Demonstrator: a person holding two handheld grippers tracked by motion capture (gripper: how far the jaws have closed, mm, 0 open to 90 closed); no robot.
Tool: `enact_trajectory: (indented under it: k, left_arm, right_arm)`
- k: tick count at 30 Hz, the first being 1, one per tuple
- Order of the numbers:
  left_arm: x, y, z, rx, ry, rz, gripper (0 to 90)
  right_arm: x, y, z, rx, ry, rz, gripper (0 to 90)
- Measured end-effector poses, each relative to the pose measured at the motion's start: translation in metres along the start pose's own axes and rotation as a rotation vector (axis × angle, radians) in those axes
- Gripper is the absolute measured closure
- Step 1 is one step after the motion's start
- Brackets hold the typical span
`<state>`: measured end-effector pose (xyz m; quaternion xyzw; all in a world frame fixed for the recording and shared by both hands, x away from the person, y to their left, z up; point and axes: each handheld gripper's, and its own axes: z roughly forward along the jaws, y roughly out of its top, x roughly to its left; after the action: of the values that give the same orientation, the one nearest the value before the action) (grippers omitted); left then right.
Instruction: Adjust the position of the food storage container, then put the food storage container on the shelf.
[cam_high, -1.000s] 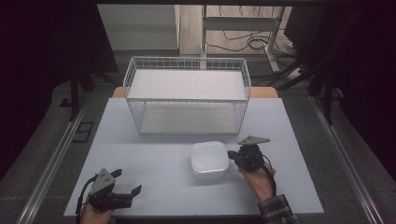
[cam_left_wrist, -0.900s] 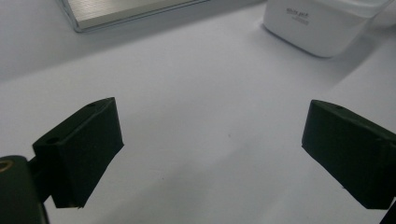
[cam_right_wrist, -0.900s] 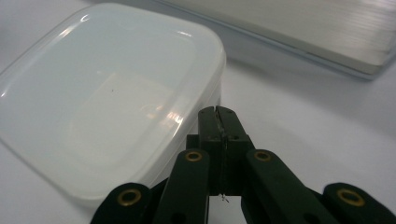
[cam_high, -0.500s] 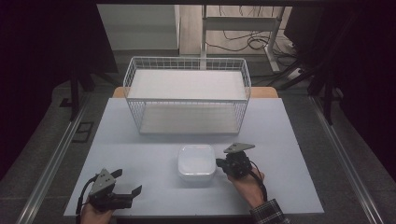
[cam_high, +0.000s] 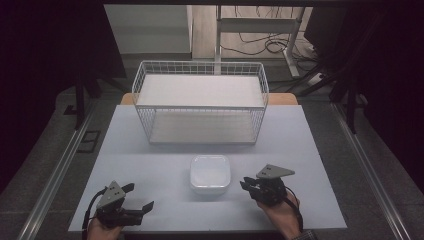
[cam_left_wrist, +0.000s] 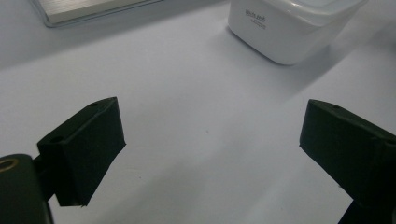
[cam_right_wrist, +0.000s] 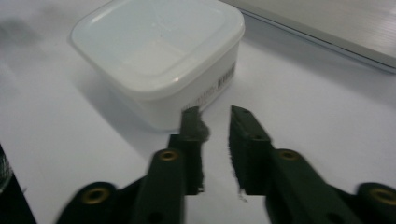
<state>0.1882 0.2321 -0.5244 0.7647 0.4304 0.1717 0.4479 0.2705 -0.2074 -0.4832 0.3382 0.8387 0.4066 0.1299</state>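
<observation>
Jaws of the right gripper (cam_right_wrist: 212, 116) had just been opening and stood a narrow gap apart with nothing between them, tips just short of the white lidded container (cam_right_wrist: 159, 56), perhaps barely clear of its wall. That container sat on the table (cam_high: 150, 150), in front of the wire basket (cam_high: 200, 102). Well apart, the left gripper (cam_left_wrist: 210, 140) held its jaws wide over bare tabletop.

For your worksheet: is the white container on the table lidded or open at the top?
Lidded. A translucent lid covers the white container, its raised rim running unbroken around all four edges; the container stands upright on the table.
</observation>
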Motion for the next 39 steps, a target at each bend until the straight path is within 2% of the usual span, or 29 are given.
enact_trajectory:
  k: [1, 2, 3, 4, 5, 6, 8, 9, 11, 13, 16, 17, 18, 19, 20, 21, 22, 23, 24, 27, 32, 35, 38, 39]
  left_arm:
    - [-0.001, 0.000, 0.000, 0.002, 0.004, 0.004, 6.1]
    - [-0.001, 0.000, 0.000, 0.002, 0.004, 0.004, 6.1]
    - [0.000, 0.000, 0.001, 0.003, 0.005, 0.002, 6.0]
    - [0.000, 0.000, 0.001, 0.003, 0.005, 0.002, 6.0]
    - [0.000, 0.000, 0.001, 0.007, 0.006, 0.004, 5.9]
    - [0.000, 0.000, 0.001, 0.007, 0.006, 0.004, 5.8]
    - [-0.002, -0.001, 0.004, 0.016, 0.009, 0.031, 5.4]
    - [-0.004, -0.002, 0.007, 0.032, 0.014, 0.050, 4.6]
    - [-0.005, -0.002, 0.008, 0.042, 0.008, 0.054, 4.5]
    - [-0.006, -0.002, 0.009, 0.045, 0.002, 0.056, 4.2]
    - [-0.006, -0.001, 0.010, 0.040, -0.017, 0.034, 4.0]
    - [-0.007, 0.000, 0.011, 0.039, -0.041, 0.018, 4.0]
    - [-0.007, 0.000, 0.011, 0.039, -0.041, 0.018, 3.9]
    - [-0.009, 0.003, 0.012, 0.037, -0.077, 0.002, 3.4]
    - [-0.009, 0.003, 0.012, 0.037, -0.077, 0.002, 3.3]
    - [-0.012, 0.007, 0.014, 0.033, -0.099, -0.009, 3.3]
    - [-0.012, 0.007, 0.014, 0.033, -0.099, -0.009, 3.4]
    - [-0.014, 0.011, 0.017, 0.035, -0.128, -0.007, 3.7]
    - [-0.014, 0.011, 0.017, 0.035, -0.128, -0.007, 3.6]
    - [-0.019, 0.022, 0.027, 0.046, -0.137, 0.038, 3.5]
    - [-0.022, 0.036, 0.036, 0.028, -0.122, 0.065, 10.6]
    - [-0.021, 0.046, 0.049, 0.039, -0.139, 0.073, 11.4]
    - [-0.021, 0.052, 0.055, 0.042, -0.136, 0.089, 11.3]
    - [-0.021, 0.058, 0.060, 0.047, -0.139, 0.098, 11.4]
  right_arm:
    - [0.001, -0.003, -0.004, -0.006, -0.007, -0.008, 65.5]
    - [0.001, -0.003, -0.004, -0.006, -0.007, -0.008, 65.5]
    - [0.004, -0.009, -0.011, -0.014, -0.022, -0.013, 51.2]
    - [0.004, -0.009, -0.011, -0.014, -0.022, -0.013, 51.2]
    - [0.004, -0.018, -0.014, -0.016, -0.013, -0.009, 40.2]
    - [0.004, -0.018, -0.014, -0.016, -0.013, -0.009, 40.2]
    - [0.003, -0.027, -0.015, -0.018, -0.007, -0.001, 28.2]
    - [0.003, -0.034, -0.015, -0.009, -0.004, 0.005, 19.3]
    - [0.004, -0.036, -0.014, -0.006, -0.002, 0.006, 17.1]
    - [0.005, -0.035, -0.014, -0.011, -0.024, -0.004, 13.0]
    - [0.005, -0.033, -0.015, -0.007, -0.024, 0.002, 13.5]
    - [0.005, -0.032, -0.016, -0.005, -0.024, 0.004, 14.5]
    - [0.005, -0.032, -0.016, -0.005, -0.024, 0.004, 14.5]
    - [0.005, -0.031, -0.016, 0.006, -0.029, 0.013, 17.2]
    - [0.005, -0.031, -0.016, 0.006, -0.029, 0.013, 17.2]
    - [0.005, -0.029, -0.015, 0.016, -0.033, 0.016, 18.6]
    - [0.004, -0.028, -0.014, 0.020, -0.033, 0.017, 19.3]
    - [0.004, -0.027, -0.014, 0.023, -0.034, 0.023, 19.7]
    - [0.004, -0.027, -0.014, 0.023, -0.034, 0.023, 19.7]
    - [0.002, -0.020, -0.013, 0.024, -0.020, 0.041, 20.1]
    - [-0.001, -0.012, -0.009, 0.019, 0.000, 0.056, 19.5]
    - [-0.003, -0.001, -0.002, -0.006, 0.046, 0.090, 19.5]
    - [-0.001, 0.005, 0.004, -0.010, 0.052, 0.079, 19.6]
    - [0.000, 0.011, 0.011, -0.009, 0.048, 0.058, 19.9]
